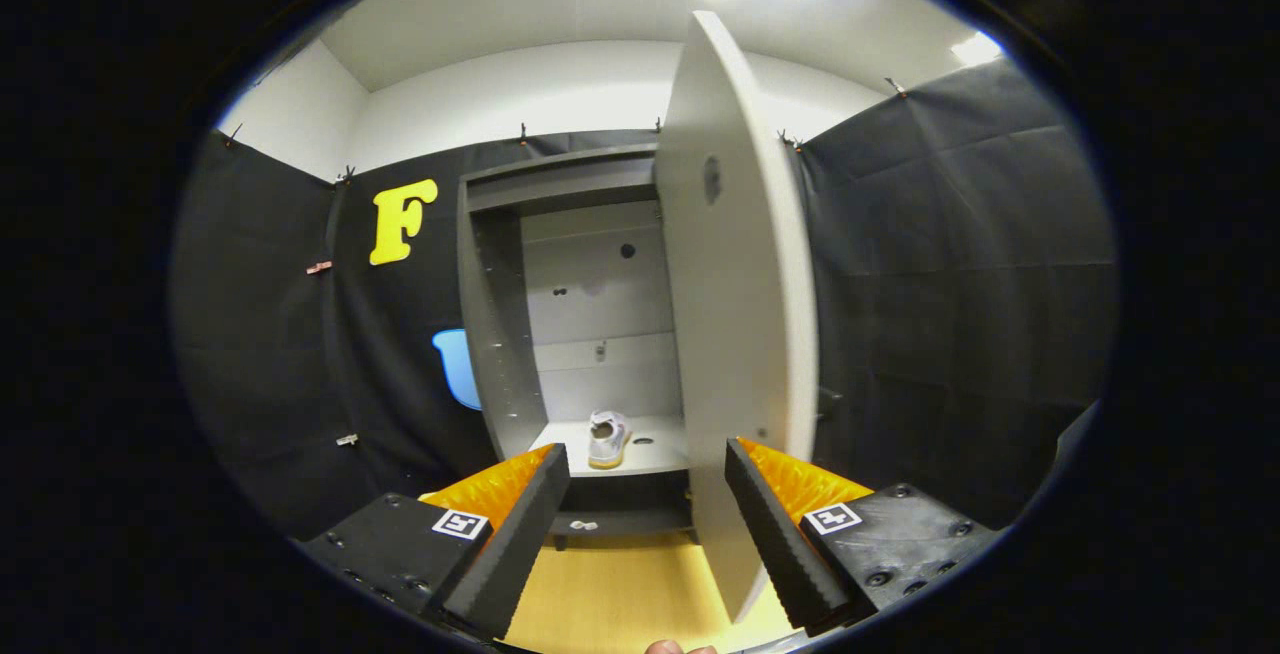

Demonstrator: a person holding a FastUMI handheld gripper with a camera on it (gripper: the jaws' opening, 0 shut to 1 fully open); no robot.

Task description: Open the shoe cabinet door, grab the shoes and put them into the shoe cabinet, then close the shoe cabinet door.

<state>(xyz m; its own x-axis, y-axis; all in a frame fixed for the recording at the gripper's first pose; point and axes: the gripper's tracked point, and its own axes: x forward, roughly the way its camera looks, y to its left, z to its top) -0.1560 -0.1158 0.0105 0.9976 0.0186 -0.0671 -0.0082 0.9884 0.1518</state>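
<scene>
Here we hold the gripper (647, 464) spread wide, grasping nothing; beyond it one shoe (608, 438) sits on the cabinet (500, 334) shelf, open door (735, 334) just right.

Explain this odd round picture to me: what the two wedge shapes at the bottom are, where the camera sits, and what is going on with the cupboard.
The camera rides on a handheld gripper that a person carries; there is no robot arm. It looks forward along the tool's two fingers, the wedge shapes you noticed. They are spread apart and hold nothing.

Beyond the fingers stands a grey shoe cabinet against the booth's black cloth wall. Its door is swung open toward the camera, edge-on, just ahead of the right finger. Inside, a white shoe sits on a shelf. Something small lies on the level below, too small to identify. The floor is light wood. So a shoe is in, and the door is not yet closed.
</scene>
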